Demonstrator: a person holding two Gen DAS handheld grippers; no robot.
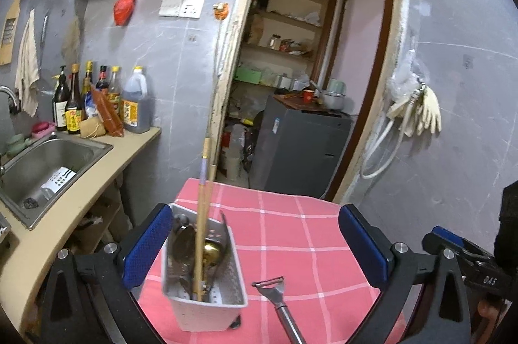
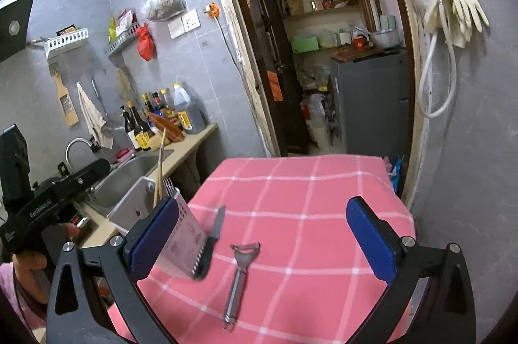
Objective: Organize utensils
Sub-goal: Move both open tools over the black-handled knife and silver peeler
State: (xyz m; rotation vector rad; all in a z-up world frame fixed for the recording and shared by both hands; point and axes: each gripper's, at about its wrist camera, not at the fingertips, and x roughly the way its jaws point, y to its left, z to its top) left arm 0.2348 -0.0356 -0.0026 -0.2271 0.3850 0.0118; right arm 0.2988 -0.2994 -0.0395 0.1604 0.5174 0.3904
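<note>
The peeler (image 2: pixel 241 276) lies flat on the pink checked surface (image 2: pixel 307 198), just to the right of the white utensil caddy (image 1: pixel 204 289), its blade head pointing away and its steel handle running back toward the right claw (image 2: pixel 262 243). That claw stands wide open and empty, and the peeler sits between its pads. The left claw (image 1: pixel 255 246), equally wide and empty, frames the caddy instead, so the right hand appears better placed.

"das" on right gripper (image 1: pixel 485 279)

Grey tiled wall (image 1: pixel 181 59), open doorway (image 1: pixel 323 68), sink (image 1: pixel 48 162).
</note>
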